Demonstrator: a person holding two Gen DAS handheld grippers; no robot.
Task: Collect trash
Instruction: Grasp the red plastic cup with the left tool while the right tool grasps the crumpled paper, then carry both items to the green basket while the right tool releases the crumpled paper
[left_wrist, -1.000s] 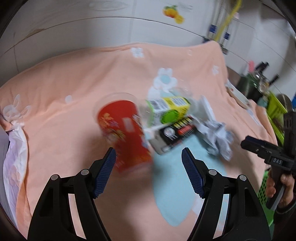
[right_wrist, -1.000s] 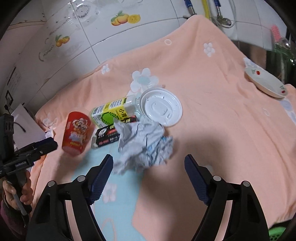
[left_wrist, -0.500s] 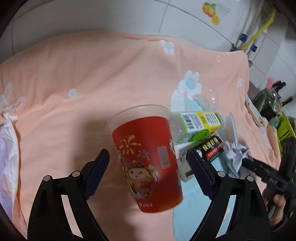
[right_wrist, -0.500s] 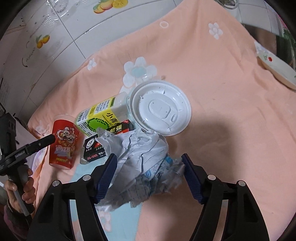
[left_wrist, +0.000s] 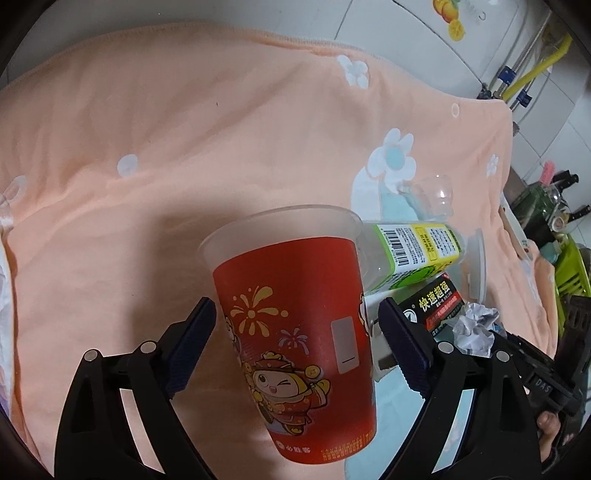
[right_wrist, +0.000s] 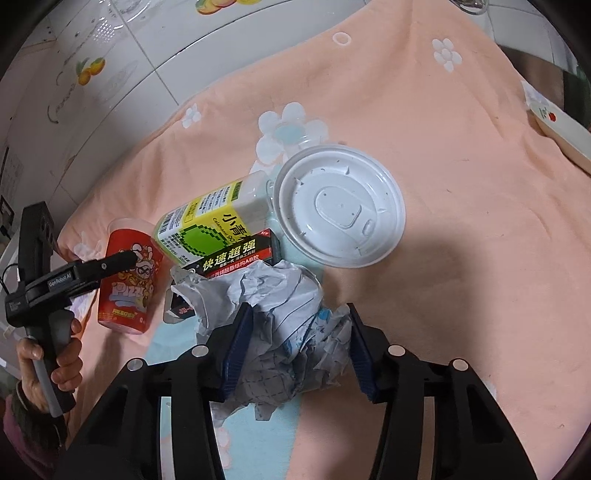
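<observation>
Between the jaws of the left gripper (left_wrist: 297, 338) stands the red cup (left_wrist: 295, 325), upright, long axis vertical, mouth up. The jaws have just been opening and stand clear of its wall: released. Between the jaws of the right gripper (right_wrist: 297, 349) lies the crumpled paper (right_wrist: 284, 325), with no clear long axis. These jaws have just been closing and now pinch the wad. Beyond the jaws, the bottle (right_wrist: 207, 225), black box (right_wrist: 236, 258) and white lid (right_wrist: 341, 210) remain uncollected. Judged progress: early; nothing is collected yet.
</observation>
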